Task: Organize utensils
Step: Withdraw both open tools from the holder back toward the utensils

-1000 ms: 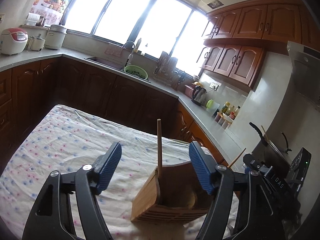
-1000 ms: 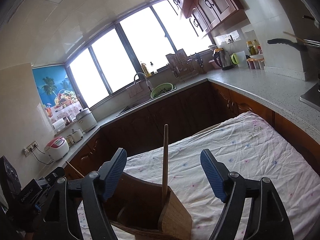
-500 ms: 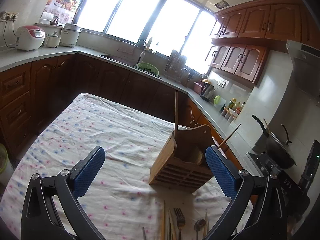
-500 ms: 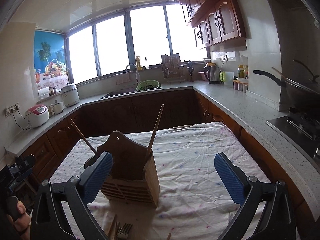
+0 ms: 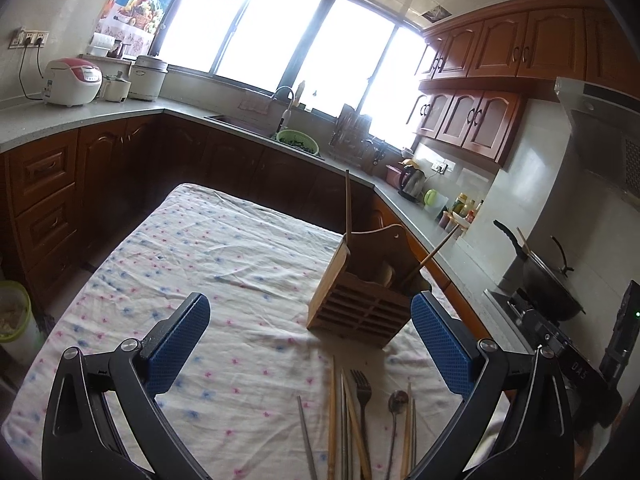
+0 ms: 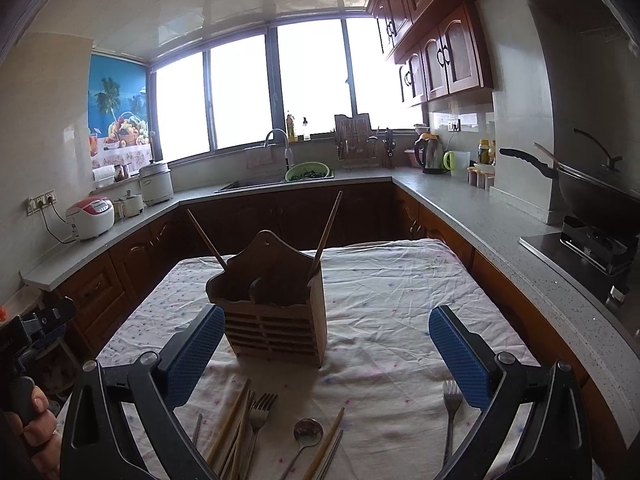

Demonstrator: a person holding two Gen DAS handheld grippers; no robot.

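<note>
A slatted wooden utensil holder [image 5: 362, 292] [image 6: 276, 304] stands upright on the flowered tablecloth [image 5: 208, 272] [image 6: 392, 292], with two wooden chopsticks [image 5: 347, 204] [image 6: 328, 228] leaning out of it. Loose chopsticks [image 5: 333, 412] [image 6: 234, 424], a fork [image 5: 362, 396] [image 6: 259, 412] and a spoon [image 5: 394, 404] [image 6: 306, 434] lie on the cloth in front of the holder. A second fork [image 6: 451, 404] lies further right. My left gripper [image 5: 310, 334] and right gripper [image 6: 326, 348] hang wide open near the cloth's front edge, nothing between their blue pads.
Dark wooden cabinets under a grey counter [image 6: 472, 216] wrap the table on three sides. A wok [image 6: 596, 192] sits on the stove at right, a rice cooker [image 5: 72, 80] at left. A hand [image 6: 38, 420] holding the other gripper's handle shows at the lower left of the right wrist view.
Both grippers have pulled back from the holder and their jaws have spread wider. The loose cutlery on the cloth has come into view. The right wrist view has levelled out.
</note>
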